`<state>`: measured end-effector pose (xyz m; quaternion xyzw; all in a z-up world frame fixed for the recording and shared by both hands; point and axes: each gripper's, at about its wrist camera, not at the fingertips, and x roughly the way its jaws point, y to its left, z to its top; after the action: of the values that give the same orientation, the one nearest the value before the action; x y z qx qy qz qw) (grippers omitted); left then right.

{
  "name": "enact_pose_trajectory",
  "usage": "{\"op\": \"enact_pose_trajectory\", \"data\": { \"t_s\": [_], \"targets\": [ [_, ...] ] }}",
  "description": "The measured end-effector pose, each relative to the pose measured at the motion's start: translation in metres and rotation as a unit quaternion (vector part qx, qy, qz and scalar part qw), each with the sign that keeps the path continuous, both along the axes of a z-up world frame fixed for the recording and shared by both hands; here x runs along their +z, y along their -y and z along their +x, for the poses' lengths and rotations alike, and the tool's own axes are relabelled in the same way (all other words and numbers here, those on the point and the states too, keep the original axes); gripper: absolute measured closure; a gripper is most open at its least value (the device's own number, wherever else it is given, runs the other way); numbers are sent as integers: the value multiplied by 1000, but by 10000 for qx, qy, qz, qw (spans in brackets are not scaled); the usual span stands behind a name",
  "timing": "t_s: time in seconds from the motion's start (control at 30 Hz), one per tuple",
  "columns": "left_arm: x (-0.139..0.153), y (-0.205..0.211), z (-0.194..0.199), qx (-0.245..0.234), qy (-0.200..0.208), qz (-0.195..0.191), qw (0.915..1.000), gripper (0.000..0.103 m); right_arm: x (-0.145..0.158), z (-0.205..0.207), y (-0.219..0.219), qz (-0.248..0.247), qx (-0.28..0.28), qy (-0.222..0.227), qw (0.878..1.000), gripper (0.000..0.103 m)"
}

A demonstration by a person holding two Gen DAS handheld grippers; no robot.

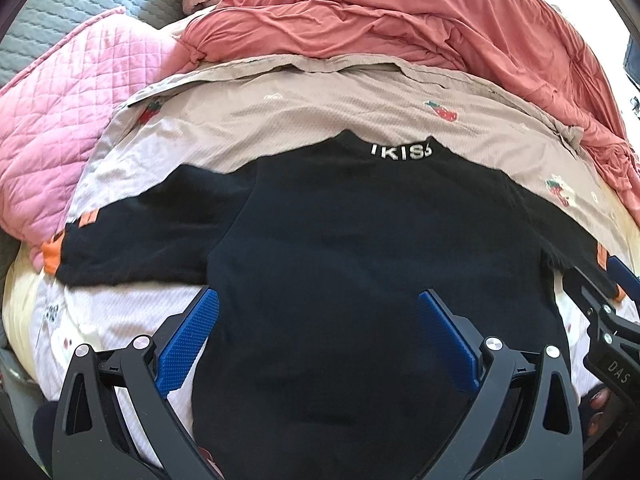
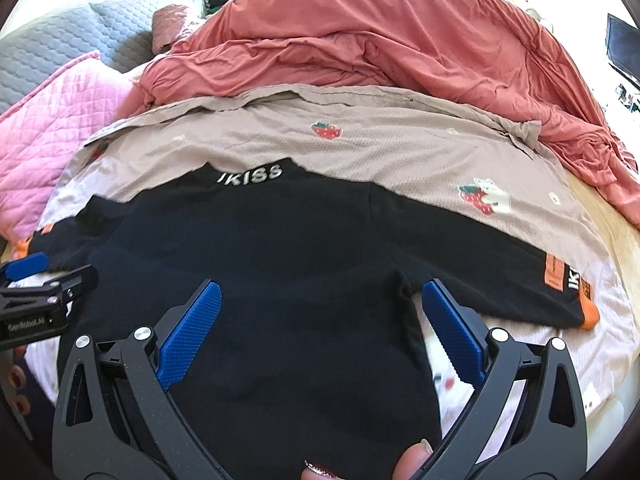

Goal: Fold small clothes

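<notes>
A black long-sleeved top (image 1: 340,248) with white "IKISS" lettering at the collar and orange cuffs lies spread flat, back up, on a beige strawberry-print sheet (image 1: 304,120). It also shows in the right wrist view (image 2: 260,248). My left gripper (image 1: 318,300) is open and empty above the top's lower left part. My right gripper (image 2: 320,292) is open and empty above its lower right side, near the right armpit. The right sleeve (image 2: 520,276) stretches out to the right.
A crumpled coral-red duvet (image 1: 400,20) lies behind the sheet. A pink quilted blanket (image 1: 60,120) and grey quilted cover (image 1: 60,8) sit at the left. A fingertip (image 2: 412,460) shows at the bottom edge of the right wrist view.
</notes>
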<state>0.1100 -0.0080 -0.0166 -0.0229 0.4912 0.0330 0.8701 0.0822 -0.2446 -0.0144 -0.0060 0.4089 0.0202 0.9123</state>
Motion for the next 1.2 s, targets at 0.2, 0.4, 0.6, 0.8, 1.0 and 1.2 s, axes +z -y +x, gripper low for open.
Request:
{"op": "enact_pose_trajectory", "data": {
  "t_s": [0.2,0.4,0.6,0.8,1.0,1.2],
  "targets": [
    [-8,7,34,59,-44,-18,10000,4,-6,41,12,-14,-263,29,9996,8],
    [-21,13,66,57,-102,-9,9999,4,-20,73,30,71,-501,-54,9987,8],
    [-35,20,89,42,-152,-8,9999,4,-34,87,53,149,-708,-127,9973,8],
    [-49,27,106,28,-168,52,9998,4,-52,94,92,133,-1032,-250,9943,8],
    [-61,38,113,30,-203,208,9996,4,-62,95,145,142,-1532,-348,9875,8],
    [-70,45,115,-31,-260,327,9991,4,-71,82,226,256,-2466,-439,9678,8]
  ]
}}
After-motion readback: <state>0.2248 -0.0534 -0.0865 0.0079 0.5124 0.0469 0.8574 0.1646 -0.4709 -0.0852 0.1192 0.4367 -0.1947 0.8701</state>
